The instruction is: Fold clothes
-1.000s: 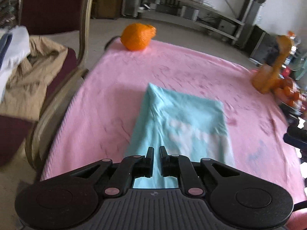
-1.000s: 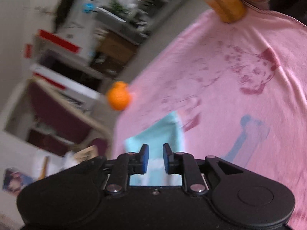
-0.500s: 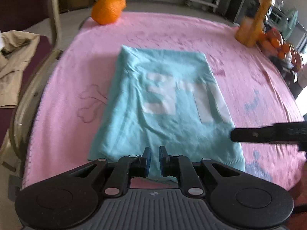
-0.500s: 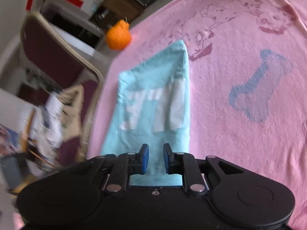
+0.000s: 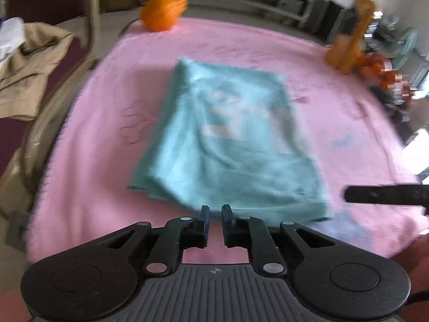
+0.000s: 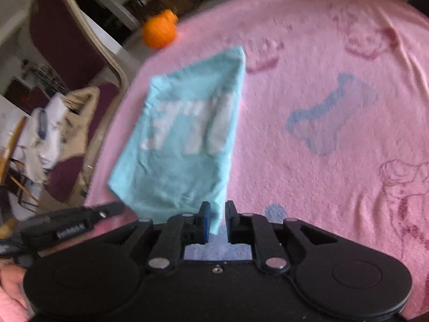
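A light blue shirt (image 5: 230, 145) with white print lies folded into a long rectangle on the pink blanket (image 5: 102, 112). It also shows in the right wrist view (image 6: 187, 139). My left gripper (image 5: 215, 212) sits at the shirt's near edge, its jaws a narrow gap apart with no cloth in them. My right gripper (image 6: 217, 209) sits at the shirt's near right corner, jaws slightly apart; the corner lies at or between the fingertips. The right gripper's finger (image 5: 386, 194) shows at the right of the left wrist view. The left gripper (image 6: 69, 225) shows at the lower left of the right wrist view.
An orange toy (image 5: 163, 13) sits at the blanket's far edge. An orange giraffe figure (image 5: 354, 32) and fruit (image 5: 386, 75) stand at the far right. A chair (image 5: 67, 53) with beige and white clothes (image 5: 29, 64) stands on the left.
Both grippers have drawn back toward the near edge of the shirt. Their jaws have opened slightly. The shirt lies flat on the blanket.
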`<state>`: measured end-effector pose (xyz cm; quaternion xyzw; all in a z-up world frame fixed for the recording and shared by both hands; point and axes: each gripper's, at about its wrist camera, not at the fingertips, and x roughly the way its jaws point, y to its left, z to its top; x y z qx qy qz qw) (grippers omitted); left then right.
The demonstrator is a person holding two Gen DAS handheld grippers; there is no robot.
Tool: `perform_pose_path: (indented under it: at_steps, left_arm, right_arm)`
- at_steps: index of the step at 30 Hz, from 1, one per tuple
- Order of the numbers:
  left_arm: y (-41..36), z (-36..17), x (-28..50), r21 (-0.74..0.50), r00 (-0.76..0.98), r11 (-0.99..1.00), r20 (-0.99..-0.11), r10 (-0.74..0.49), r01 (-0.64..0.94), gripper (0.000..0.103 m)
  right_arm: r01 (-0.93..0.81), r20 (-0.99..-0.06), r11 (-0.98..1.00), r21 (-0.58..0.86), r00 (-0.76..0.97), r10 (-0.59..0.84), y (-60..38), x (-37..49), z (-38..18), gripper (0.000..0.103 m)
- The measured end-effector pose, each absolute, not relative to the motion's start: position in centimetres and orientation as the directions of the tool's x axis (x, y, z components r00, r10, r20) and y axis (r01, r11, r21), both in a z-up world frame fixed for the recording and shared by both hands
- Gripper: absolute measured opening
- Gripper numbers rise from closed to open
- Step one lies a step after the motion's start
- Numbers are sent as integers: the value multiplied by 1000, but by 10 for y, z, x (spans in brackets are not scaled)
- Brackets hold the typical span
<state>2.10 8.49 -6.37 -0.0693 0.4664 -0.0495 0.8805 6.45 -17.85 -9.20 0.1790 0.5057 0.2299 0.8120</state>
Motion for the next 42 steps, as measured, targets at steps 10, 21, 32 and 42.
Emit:
perform_pose_path:
  at_steps: [10, 21, 32, 42]
  left_arm:
    - [49, -83, 37, -173, 483, 978, -851, -206, 113, 12]
    - [84, -37, 35, -245, 574, 967, -783, -238, 67, 17]
    - [127, -27, 124, -165, 578, 985, -809, -103, -55, 41]
    - [155, -62, 165, -249, 525, 958, -840, -140, -143, 44]
  right_arm:
    - [-195, -704, 786, 587, 357, 614, -161, 75, -105, 13]
    - [-236, -686, 775, 586, 363, 630, -173, 68, -72, 13]
    - [-277, -638, 814, 511, 512, 575, -183, 137, -8, 44]
    - [-43, -663, 748, 662, 432, 611, -191, 191, -106, 55]
